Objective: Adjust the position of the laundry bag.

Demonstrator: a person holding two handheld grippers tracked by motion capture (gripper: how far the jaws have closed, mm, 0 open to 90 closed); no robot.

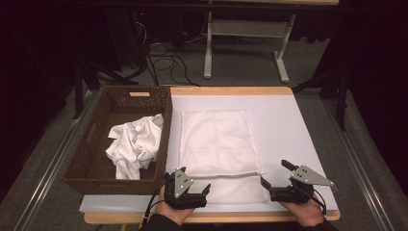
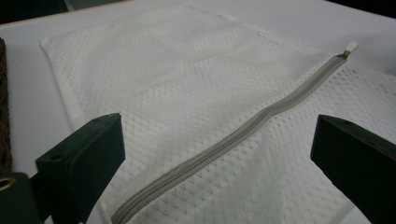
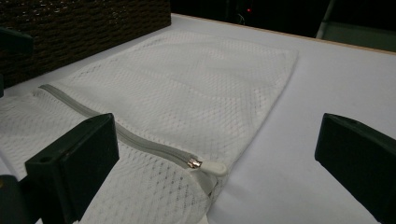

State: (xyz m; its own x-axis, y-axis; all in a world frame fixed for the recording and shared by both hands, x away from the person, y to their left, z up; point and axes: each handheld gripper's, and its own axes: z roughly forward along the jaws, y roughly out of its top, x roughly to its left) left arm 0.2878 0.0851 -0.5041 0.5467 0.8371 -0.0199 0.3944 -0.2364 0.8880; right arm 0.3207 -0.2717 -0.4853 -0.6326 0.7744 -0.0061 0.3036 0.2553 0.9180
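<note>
A white mesh laundry bag point(image 1: 214, 139) lies flat on the white mat, its grey zipper point(image 1: 221, 175) running across near the front edge. The zipper looks closed, with the pull point(image 1: 261, 172) at the bag's right end. My left gripper point(image 1: 190, 185) is at the bag's front left corner, open, with the zipper point(image 2: 224, 144) stretching away between its jaws. My right gripper point(image 1: 275, 173) is at the front right corner, also open, and the pull tab point(image 3: 205, 165) lies on the mat between its jaws. Neither gripper holds anything.
A brown wicker basket point(image 1: 86, 144) stands left of the bag, holding a crumpled white cloth point(image 1: 134, 144). Its woven wall point(image 3: 70, 28) is close behind the bag. Bare white mat point(image 1: 284, 130) extends right of the bag. Cables and a table frame point(image 1: 208, 48) lie beyond the table.
</note>
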